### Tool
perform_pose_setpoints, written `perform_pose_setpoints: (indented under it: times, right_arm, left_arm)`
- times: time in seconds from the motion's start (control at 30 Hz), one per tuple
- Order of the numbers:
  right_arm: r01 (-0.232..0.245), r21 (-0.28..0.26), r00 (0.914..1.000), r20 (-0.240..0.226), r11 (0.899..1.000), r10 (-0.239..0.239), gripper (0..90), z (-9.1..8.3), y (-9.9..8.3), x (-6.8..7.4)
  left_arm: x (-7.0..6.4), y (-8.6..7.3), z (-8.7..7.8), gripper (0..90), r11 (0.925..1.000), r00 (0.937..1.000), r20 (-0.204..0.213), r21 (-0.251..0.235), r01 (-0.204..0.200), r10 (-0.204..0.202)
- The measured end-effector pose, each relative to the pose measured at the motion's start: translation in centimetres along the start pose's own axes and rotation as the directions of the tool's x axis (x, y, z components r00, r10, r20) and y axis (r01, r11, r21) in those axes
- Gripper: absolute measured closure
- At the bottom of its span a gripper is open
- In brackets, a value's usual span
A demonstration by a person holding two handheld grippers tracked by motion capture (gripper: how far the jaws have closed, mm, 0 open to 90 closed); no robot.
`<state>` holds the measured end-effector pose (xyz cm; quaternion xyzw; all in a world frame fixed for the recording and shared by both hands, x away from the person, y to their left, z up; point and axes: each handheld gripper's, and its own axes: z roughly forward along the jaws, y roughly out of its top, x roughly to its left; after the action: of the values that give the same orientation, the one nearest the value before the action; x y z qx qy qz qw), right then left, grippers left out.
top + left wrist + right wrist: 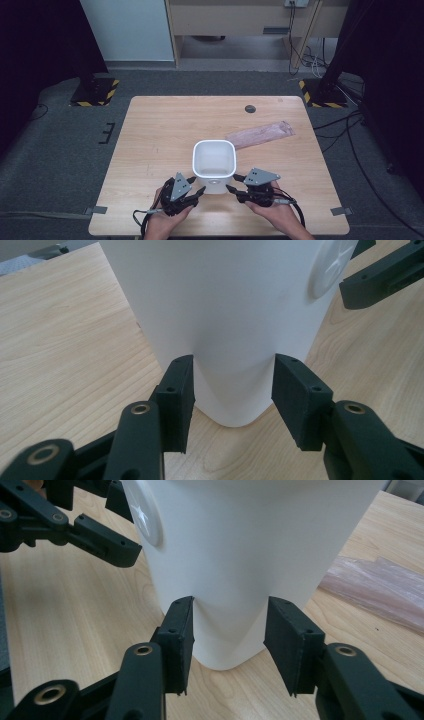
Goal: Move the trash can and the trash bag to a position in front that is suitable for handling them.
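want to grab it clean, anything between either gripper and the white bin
Nothing visible. The left gripper and right gripper each stand open at a near corner of the white bin, jaws either side of it. The pink plastic bag lies behind the bin, out of the way.

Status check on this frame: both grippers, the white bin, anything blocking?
Left gripper open, jaws astride white bin's near-left corner. Right gripper open, astride near-right corner. Bin upright on table. Pink plastic bag lies flat beyond, not obstructing.
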<state>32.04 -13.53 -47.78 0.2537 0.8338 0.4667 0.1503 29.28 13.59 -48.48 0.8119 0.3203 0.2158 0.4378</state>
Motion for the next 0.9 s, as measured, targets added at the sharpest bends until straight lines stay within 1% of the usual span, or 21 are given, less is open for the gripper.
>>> perform_pose_setpoints:
  times: [0.13, 0.2, 0.3, 0.33, 0.43, 0.47, 0.53, 0.63, 0.73, 0.77, 0.83, 0.9]
  right_arm:
    - [-0.001, -0.003, 1.0000, 0.010, 1.000, 0.001, 52.2, 0.2, 0.0, -0.1]
    - [0.002, -0.009, 0.9998, 0.021, 1.000, -0.002, 51.8, 0.3, 0.0, -0.2]
    - [-0.011, -0.014, 0.9995, 0.030, 1.000, 0.011, 51.5, 0.5, 0.0, -0.4]
    - [-0.005, -0.017, 0.9995, 0.032, 1.000, 0.006, 51.6, 0.6, 0.0, -0.4]
    - [-0.004, -0.018, 0.9993, 0.036, 1.000, 0.005, 51.8, 0.8, 0.0, -0.5]
    - [-0.004, -0.019, 0.9993, 0.038, 1.000, 0.004, 51.8, 1.1, 0.0, -0.5]
    - [0.003, -0.009, 0.9993, 0.038, 1.000, -0.003, 51.0, 1.2, 0.0, -0.4]
    - [0.008, -0.013, 0.9993, 0.035, 1.000, -0.008, 49.5, 1.3, 0.0, -0.2]
    - [0.007, -0.009, 0.9993, 0.036, 1.000, -0.006, 48.3, 1.7, 0.1, -0.2]
    - [0.007, -0.009, 0.9993, 0.036, 1.000, -0.006, 48.3, 1.7, 0.1, -0.2]
    - [0.008, -0.003, 0.9992, 0.038, 1.000, -0.008, 45.5, 1.9, 0.0, -0.2]
    - [0.013, 0.000, 0.9991, 0.041, 1.000, -0.013, 44.1, 1.9, 0.0, -0.2]
  left_arm:
    - [0.0, 0.0, 0.2, 51.6, 0.9999, 0.9999, -0.004, -0.001, -0.015, 0.015]
    - [0.0, 0.1, 0.4, 51.4, 0.9998, 0.9998, -0.012, -0.004, -0.017, 0.017]
    - [0.0, 0.1, 0.5, 51.5, 0.9997, 0.9994, -0.027, -0.010, -0.021, 0.021]
    - [-0.1, 0.1, 0.5, 51.8, 0.9997, 0.9993, -0.031, -0.008, -0.023, 0.023]
    - [0.0, 0.1, 0.5, 52.7, 0.9998, 0.9991, -0.039, -0.012, -0.017, 0.016]
    - [0.2, 0.2, 0.5, 52.8, 0.9998, 0.9990, -0.045, -0.021, -0.004, 0.003]
    - [0.3, 0.1, 0.6, 53.4, 0.9999, 0.9983, -0.058, -0.013, -0.002, 0.002]
    - [0.4, 0.0, 0.6, 53.4, 0.9999, 0.9984, -0.056, -0.013, 0.007, -0.007]
    - [0.5, 0.0, 0.7, 53.1, 0.9999, 0.9979, -0.064, -0.009, 0.009, -0.009]
    - [0.5, 0.0, 0.7, 52.4, 0.9999, 0.9979, -0.064, -0.009, 0.009, -0.009]
    - [0.6, 0.1, 0.5, 49.6, 0.9995, 0.9979, -0.062, -0.028, 0.016, -0.018]
    - [0.6, 0.1, 0.4, 44.2, 0.9992, 0.9975, -0.066, -0.031, 0.024, -0.026]
